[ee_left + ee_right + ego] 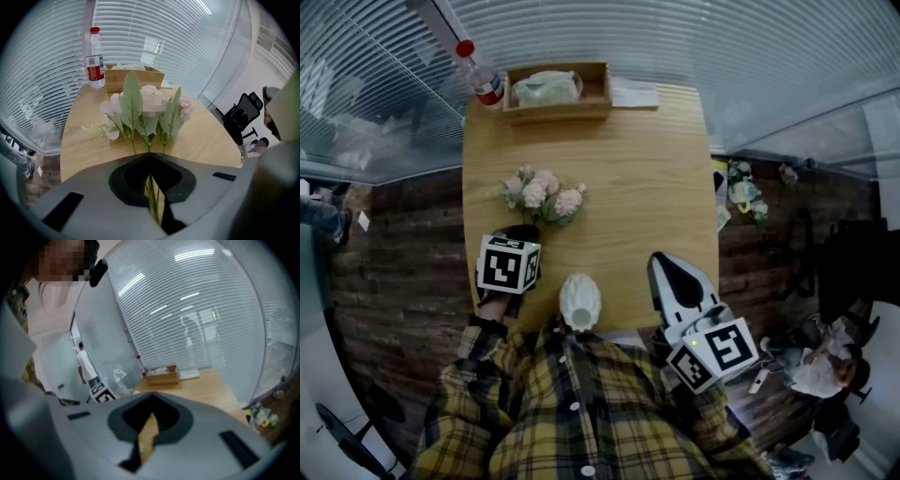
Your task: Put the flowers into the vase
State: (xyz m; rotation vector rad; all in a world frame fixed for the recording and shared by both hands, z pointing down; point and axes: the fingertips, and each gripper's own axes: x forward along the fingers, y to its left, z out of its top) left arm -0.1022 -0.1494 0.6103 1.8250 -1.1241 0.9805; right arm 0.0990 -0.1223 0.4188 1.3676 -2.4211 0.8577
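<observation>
A bunch of pale pink flowers (544,197) with green leaves lies on the wooden table (656,187), left of the middle. My left gripper (523,234) is at the bunch's near end, shut on the green stems. In the left gripper view the stems (153,199) run between the closed jaws and the blooms (145,108) stand just beyond the left gripper (149,155). A white ribbed vase (579,302) stands at the table's near edge, between the two grippers. My right gripper (667,270) is to the right of the vase, shut and empty. In its own view the right gripper (151,403) holds nothing.
A water bottle with a red cap (483,80) and a wooden box (558,92) holding tissue stand at the far edge, with a white sheet (635,94) beside them. A small loose sprig (101,131) lies left of the bunch. Office chairs and a person are off the table's right side.
</observation>
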